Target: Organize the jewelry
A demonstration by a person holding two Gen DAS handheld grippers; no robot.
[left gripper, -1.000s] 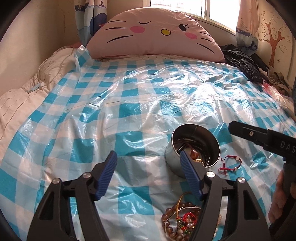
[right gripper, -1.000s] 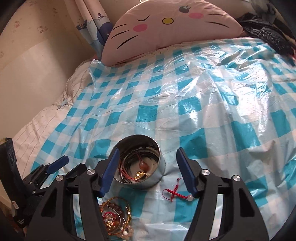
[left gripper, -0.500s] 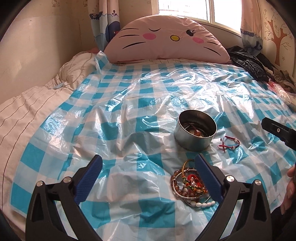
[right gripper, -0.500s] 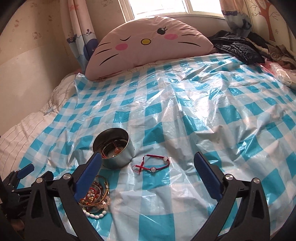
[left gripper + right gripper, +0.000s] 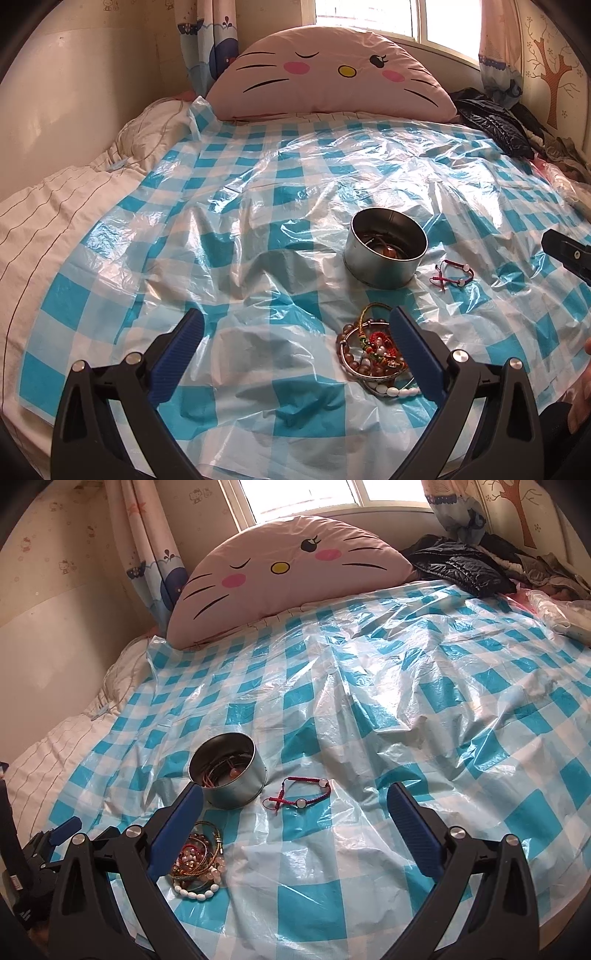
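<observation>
A round metal tin stands on the blue-checked plastic sheet and holds some jewelry. A red cord bracelet lies to its right. A pile of bead bracelets and bangles lies in front of the tin. My left gripper is open and empty, raised, with the pile by its right finger. My right gripper is open and empty, raised behind the red bracelet, with the pile under its left finger.
A pink cat-face pillow lies at the head of the bed. Dark clothes are heaped at the far right. A wall runs along the left. The plastic sheet is wrinkled.
Both grippers have drawn back and up from the tin and opened wider. The tin, red bracelet and bead pile now sit farther out in front.
</observation>
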